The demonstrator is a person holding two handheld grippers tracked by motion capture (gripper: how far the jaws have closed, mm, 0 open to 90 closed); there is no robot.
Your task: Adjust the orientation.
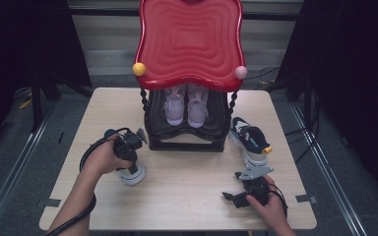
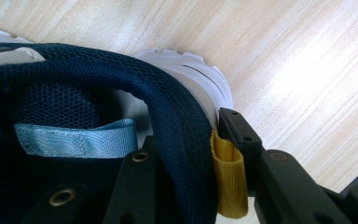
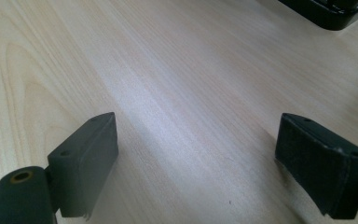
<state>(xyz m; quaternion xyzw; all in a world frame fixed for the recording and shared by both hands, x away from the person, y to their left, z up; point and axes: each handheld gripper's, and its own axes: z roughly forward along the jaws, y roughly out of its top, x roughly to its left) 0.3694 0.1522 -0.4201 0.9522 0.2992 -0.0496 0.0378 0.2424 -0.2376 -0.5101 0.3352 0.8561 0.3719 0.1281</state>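
Shoes (image 1: 186, 104), pale, sat paired inside the black rack (image 1: 186, 140) at twelve o'clock. Left hand-held gripper (image 2: 191, 158) clamped a navy sneaker's (image 2: 74, 93) heel collar; right hand-held gripper (image 3: 196, 163) stood open over the bench (image 3: 168, 70).

navy shoe (image 2: 74, 93) cropped by frame edges, toe unseen

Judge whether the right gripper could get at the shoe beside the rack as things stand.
Probably yes: the right gripper is open and empty, and bare table lies between it and the shoe.
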